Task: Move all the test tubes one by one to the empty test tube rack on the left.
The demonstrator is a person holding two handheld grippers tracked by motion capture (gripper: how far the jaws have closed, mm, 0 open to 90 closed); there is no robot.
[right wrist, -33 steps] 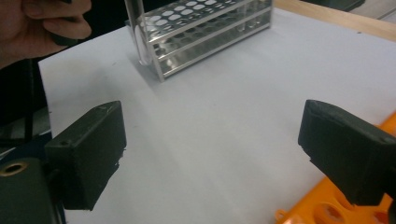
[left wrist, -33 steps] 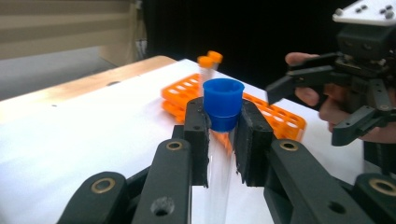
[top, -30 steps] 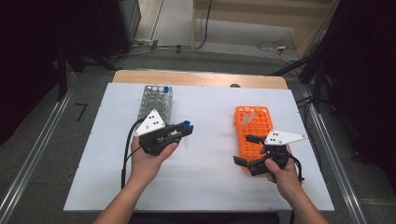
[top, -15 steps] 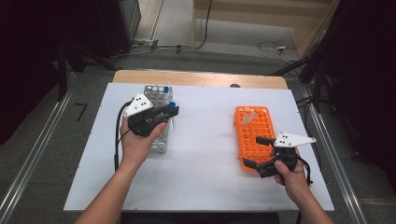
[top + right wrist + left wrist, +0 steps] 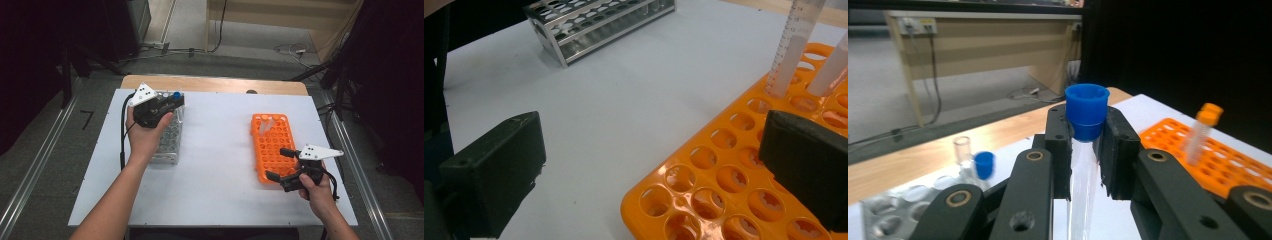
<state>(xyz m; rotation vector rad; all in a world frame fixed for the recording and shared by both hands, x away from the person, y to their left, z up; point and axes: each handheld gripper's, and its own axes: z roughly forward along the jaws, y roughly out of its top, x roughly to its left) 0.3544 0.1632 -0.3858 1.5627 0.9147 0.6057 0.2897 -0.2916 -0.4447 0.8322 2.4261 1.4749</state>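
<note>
Left gripper (image 5: 170, 102) is over the far end of the metal tube rack (image 5: 167, 145), which sits on the left half of the white table (image 5: 215, 165). Its jaws pinch a clear tube with a blue cap (image 5: 1086, 112); in the left gripper view the two black pads press the tube just below the cap, and the tube stands upright between them. In the high view the blue cap shows at the gripper's tip, above the rack's far corner. Whether the tube's lower end touches the rack cannot be told.

In the left gripper view, a second blue-capped tube (image 5: 983, 165) and an uncapped clear tube (image 5: 962, 148) stand in the metal rack beyond the jaws, both blurred.

Right gripper (image 5: 280, 164) is at the near left edge of the orange tube rack (image 5: 272, 142), on the right half of the table. Its jaws are spread wide with nothing between the pads. In the right gripper view one jaw hangs over the bare table, the other over the orange rack's holes, so the rack's edge lies in the gap.

Two pale tubes (image 5: 791, 47) stand in the orange rack's far holes; one shows printed graduation marks. In the left gripper view an orange-capped tube (image 5: 1200, 132) stands tilted in that rack.

The two racks are well apart.
</note>
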